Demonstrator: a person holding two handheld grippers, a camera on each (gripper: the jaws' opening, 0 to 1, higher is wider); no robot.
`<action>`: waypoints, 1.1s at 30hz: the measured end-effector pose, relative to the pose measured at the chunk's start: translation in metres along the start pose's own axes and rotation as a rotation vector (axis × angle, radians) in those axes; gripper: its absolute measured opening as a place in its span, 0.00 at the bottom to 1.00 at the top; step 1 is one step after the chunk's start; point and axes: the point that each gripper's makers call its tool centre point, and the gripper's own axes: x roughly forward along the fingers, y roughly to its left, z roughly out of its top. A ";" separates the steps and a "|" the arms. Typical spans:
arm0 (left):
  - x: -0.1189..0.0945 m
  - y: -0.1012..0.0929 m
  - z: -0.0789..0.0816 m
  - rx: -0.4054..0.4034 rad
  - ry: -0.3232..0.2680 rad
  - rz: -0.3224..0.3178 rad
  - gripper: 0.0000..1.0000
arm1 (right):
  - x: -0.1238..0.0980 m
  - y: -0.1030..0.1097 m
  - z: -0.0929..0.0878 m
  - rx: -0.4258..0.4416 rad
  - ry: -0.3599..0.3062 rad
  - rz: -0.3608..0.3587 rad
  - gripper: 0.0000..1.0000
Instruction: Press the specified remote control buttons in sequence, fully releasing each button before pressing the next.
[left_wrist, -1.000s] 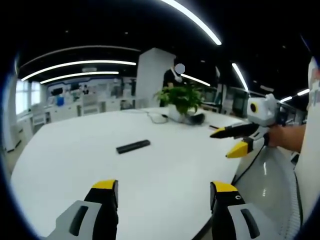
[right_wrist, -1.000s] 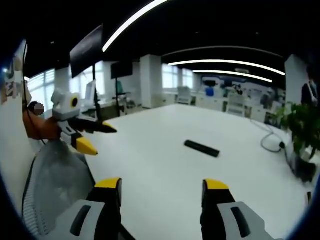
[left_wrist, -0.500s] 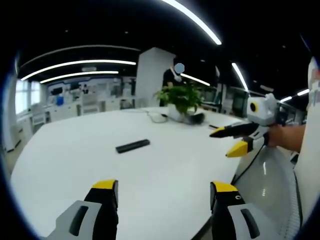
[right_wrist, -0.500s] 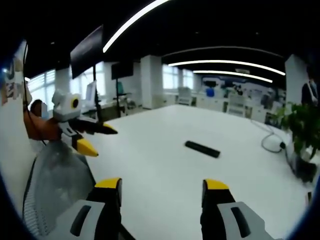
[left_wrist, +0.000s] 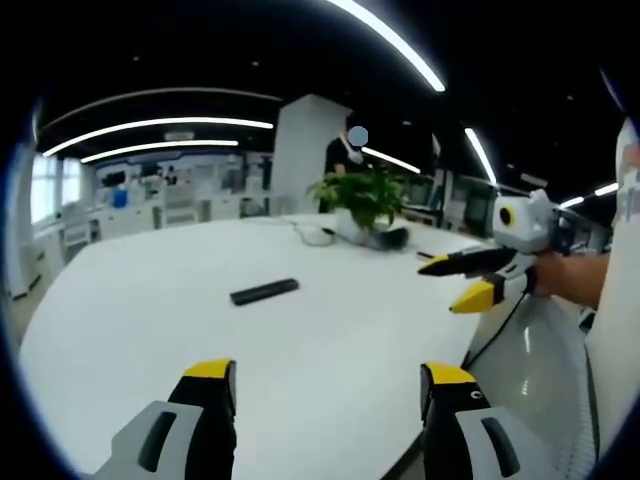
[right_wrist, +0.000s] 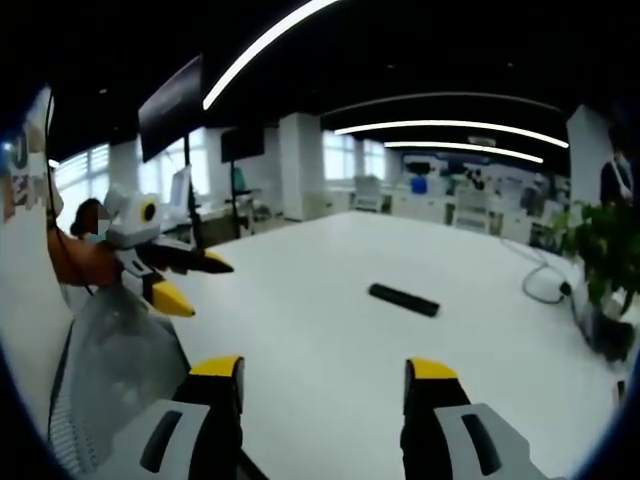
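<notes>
A black remote control (left_wrist: 264, 292) lies flat on the white table (left_wrist: 150, 300), well ahead of my left gripper (left_wrist: 325, 385), whose yellow-tipped jaws stand wide apart with nothing between them. In the right gripper view the same remote control (right_wrist: 403, 299) lies ahead and slightly right of centre, far from my right gripper (right_wrist: 325, 378), which is open and empty too. Each gripper shows in the other's view, held by a hand off the table's edge: the right gripper (left_wrist: 462, 282) and the left gripper (right_wrist: 190, 280), both open.
A potted green plant (left_wrist: 365, 200) stands at the far side of the table (right_wrist: 300, 330), with a cable (left_wrist: 315, 236) lying beside it. A grey mesh chair back (right_wrist: 120, 360) sits at the near table edge. A person stands behind the plant; desks fill the office beyond.
The left gripper seen in the right gripper view has drifted slightly; the remote and my own jaws have not moved.
</notes>
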 end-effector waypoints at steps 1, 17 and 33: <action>0.000 0.000 0.000 -0.002 -0.001 -0.001 0.77 | 0.000 0.000 0.000 0.001 0.000 0.000 0.63; 0.000 0.000 0.004 -0.013 -0.004 -0.018 0.77 | 0.002 -0.002 0.005 0.028 -0.012 0.001 0.62; 0.002 0.002 0.009 -0.001 -0.010 -0.024 0.77 | 0.002 -0.004 0.012 0.027 -0.019 0.003 0.62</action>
